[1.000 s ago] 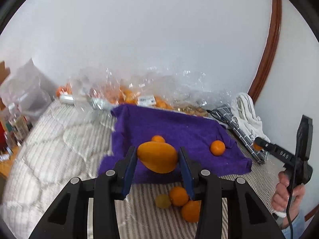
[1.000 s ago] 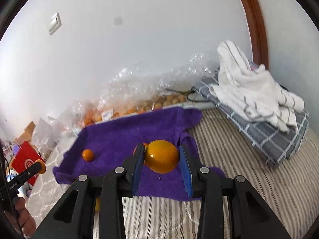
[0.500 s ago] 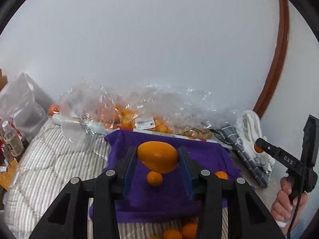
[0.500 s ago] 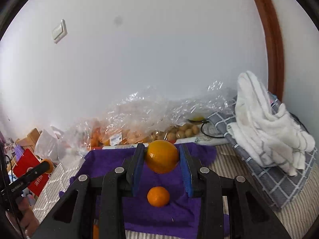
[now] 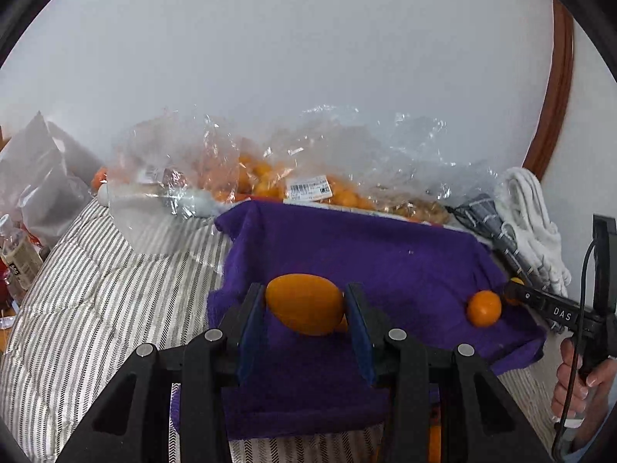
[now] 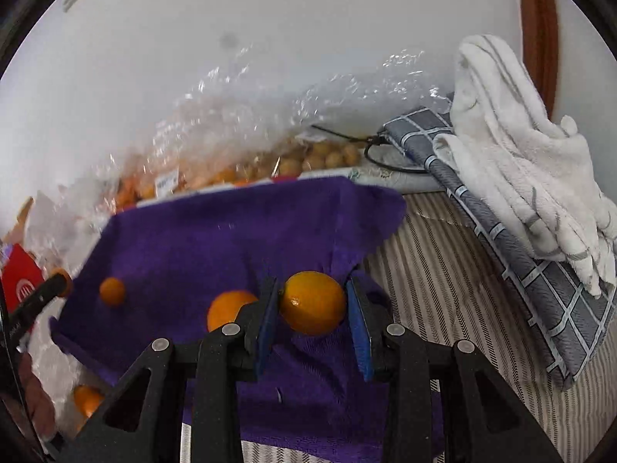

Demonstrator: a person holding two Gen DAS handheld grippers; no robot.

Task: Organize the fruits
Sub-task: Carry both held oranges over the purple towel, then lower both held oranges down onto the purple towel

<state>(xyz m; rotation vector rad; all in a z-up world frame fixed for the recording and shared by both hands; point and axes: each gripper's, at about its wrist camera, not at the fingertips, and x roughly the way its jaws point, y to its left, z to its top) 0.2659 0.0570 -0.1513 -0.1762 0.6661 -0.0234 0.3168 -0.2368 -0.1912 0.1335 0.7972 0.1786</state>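
Observation:
My left gripper [image 5: 305, 305] is shut on an oval orange fruit [image 5: 304, 303] just above the purple towel [image 5: 366, 254]. A round orange [image 5: 484, 308] lies on the towel's right side, next to the tip of the right gripper. My right gripper [image 6: 312, 303] is shut on a round orange fruit [image 6: 313, 301] low over the same towel [image 6: 216, 243]. Two oranges lie on the towel in the right wrist view, a bigger one [image 6: 227, 310] just left of the fingers and a small one [image 6: 112, 291] further left.
Clear plastic bags of small oranges [image 5: 270, 181] and brown fruit [image 6: 327, 156] line the wall behind the towel. A white towel [image 6: 520, 146] lies on a grey checked cloth [image 6: 540, 270] at the right. Another orange [image 6: 88, 399] lies on the striped bedding [image 5: 96, 289]. Bottles [image 5: 19, 258] stand at the far left.
Both grippers tilted up towards the wall half a second ago, then came back down and forward over the purple towel. Each still holds its fruit.

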